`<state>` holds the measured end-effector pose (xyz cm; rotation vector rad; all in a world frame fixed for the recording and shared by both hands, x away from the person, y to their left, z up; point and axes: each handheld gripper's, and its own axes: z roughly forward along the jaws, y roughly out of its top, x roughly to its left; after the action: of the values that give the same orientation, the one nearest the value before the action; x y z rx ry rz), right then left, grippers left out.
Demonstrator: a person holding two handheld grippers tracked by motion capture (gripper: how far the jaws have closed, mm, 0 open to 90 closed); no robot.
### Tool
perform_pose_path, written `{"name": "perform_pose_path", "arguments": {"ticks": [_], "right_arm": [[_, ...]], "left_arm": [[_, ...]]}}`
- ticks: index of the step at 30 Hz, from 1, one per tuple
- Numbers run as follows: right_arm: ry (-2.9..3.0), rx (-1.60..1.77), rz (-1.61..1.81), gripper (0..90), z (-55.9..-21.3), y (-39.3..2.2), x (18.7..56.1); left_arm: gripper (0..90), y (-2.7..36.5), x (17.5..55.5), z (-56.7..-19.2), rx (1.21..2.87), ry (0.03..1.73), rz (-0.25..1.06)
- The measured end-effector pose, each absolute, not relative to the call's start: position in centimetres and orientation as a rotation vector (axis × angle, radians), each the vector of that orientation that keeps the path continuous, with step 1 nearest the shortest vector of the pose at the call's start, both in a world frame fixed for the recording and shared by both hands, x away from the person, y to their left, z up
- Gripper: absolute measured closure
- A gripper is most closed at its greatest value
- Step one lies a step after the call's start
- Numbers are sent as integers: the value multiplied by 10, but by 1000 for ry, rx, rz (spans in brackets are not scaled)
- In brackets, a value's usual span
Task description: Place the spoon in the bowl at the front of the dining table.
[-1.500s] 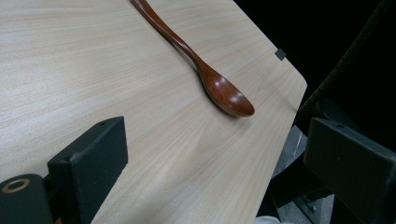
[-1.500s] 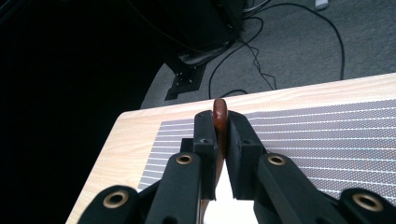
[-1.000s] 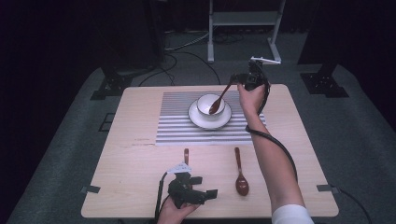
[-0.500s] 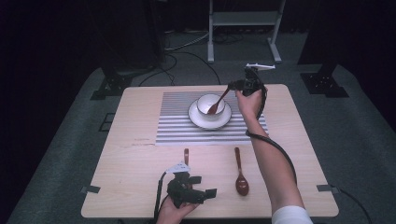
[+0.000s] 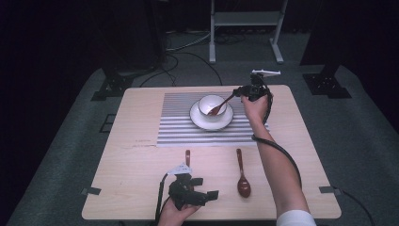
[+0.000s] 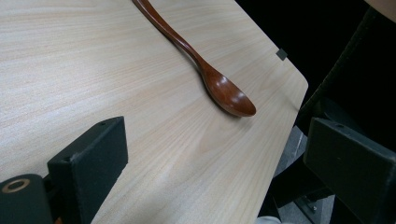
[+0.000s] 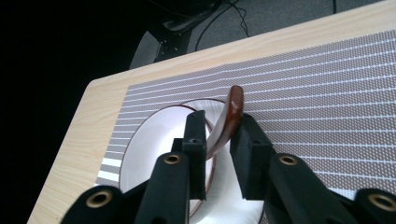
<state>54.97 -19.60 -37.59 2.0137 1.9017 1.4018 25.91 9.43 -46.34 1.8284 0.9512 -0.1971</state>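
1. Right gripper: clamping the handle of a brown wooden spoon, jaws closed on it, bowl end resting inside the white round ceramic bowl.
2. Bowl sitting on a white saucer, on a grey striped placemat.
3. Left gripper: lying near the front edge of the light wooden table, jaws spread wide, holding nothing.
4. Second brown wooden spoon lying flat just beyond the left gripper.

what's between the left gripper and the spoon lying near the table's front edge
Nothing visible. The left gripper is open, and only bare table lies between it and the loose spoon.
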Motion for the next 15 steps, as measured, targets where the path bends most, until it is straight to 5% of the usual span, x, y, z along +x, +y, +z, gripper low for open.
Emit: {"name": "perform_pose_path", "arguments": {"ticks": [15], "right_arm": [[1929, 2049, 1402, 690, -389, -203, 549]], "left_arm": [[53, 96, 261, -462, 1819, 958, -192]]}}
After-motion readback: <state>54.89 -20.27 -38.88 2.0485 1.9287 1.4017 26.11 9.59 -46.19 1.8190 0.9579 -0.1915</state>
